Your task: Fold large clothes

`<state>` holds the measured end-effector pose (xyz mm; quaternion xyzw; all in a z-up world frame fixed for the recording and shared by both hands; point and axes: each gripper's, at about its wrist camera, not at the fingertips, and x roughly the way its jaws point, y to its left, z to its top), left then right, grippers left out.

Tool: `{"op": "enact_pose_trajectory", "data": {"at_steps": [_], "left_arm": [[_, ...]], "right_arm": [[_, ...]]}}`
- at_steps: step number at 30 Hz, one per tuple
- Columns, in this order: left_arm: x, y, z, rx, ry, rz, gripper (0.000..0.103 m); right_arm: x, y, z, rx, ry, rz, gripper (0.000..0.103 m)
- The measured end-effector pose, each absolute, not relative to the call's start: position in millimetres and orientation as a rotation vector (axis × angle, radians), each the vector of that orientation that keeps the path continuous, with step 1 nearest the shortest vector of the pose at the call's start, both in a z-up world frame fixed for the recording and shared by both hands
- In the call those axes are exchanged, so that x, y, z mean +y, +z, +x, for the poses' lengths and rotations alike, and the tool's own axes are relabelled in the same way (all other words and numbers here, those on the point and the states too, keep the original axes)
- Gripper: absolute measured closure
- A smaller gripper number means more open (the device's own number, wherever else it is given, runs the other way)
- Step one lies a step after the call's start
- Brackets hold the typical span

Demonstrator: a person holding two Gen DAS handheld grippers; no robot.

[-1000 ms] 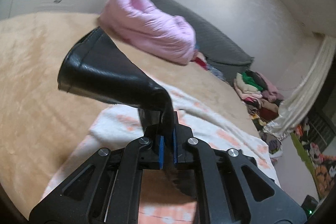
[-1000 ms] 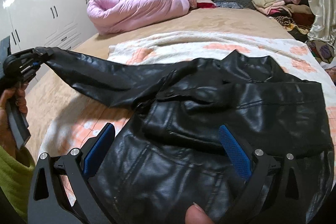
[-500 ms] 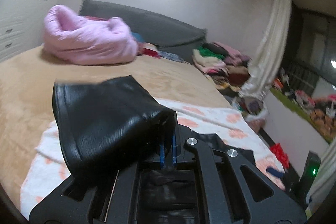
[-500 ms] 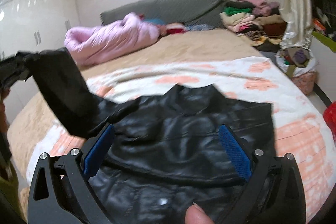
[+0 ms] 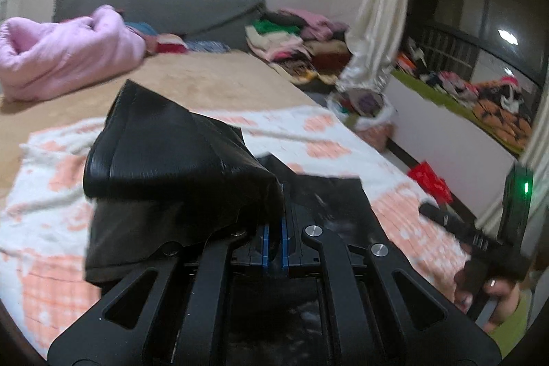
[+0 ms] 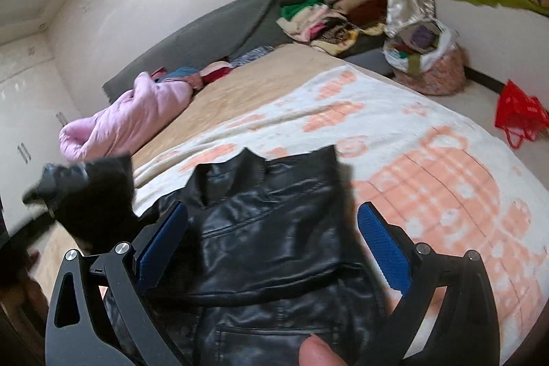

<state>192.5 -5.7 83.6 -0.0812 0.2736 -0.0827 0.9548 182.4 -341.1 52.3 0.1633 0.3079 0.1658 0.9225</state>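
The left gripper (image 5: 273, 244) is clamping the sleeve (image 5: 178, 156) of the black leather jacket (image 6: 274, 249), holding it raised over the jacket. The jacket is lying on the white-and-orange blanket (image 6: 429, 167) covering the bed (image 6: 247, 88). The right gripper (image 6: 274, 246) is hovering above it, jaws spread apart.

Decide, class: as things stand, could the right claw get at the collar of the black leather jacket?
Probably yes. The right claw is open above the jacket, and the collar lies uncovered just ahead of it. The left claw holds only the sleeve, off to one side.
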Motion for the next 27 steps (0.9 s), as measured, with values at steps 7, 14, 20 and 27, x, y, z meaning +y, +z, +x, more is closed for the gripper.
{"op": "enact_pose_trajectory", "data": {"at_steps": [7, 14, 20, 27], "left_arm": [[-60.1, 23.4, 200.9, 0.684, -0.258, -0.044, 0.103], [-76.9, -23.7, 201.3, 0.780, -0.287, 0.032, 0.101], [-82.1, -43.2, 199.0, 0.828, -0.302, 0.063, 0.096], [-81.3, -44.8, 194.6, 0.836, -0.352, 0.025, 0.053]], "right_arm": [[-366.8, 50.1, 187.7, 0.647, 0.311, 0.404, 0.004], [-378.0, 42.6, 193.2, 0.676, 0.293, 0.432, 0.004], [-381.8, 37.1, 197.8, 0.694, 0.286, 0.448, 0.004], [-381.6, 26.1, 206.7, 0.750, 0.315, 0.483, 0.004]]}}
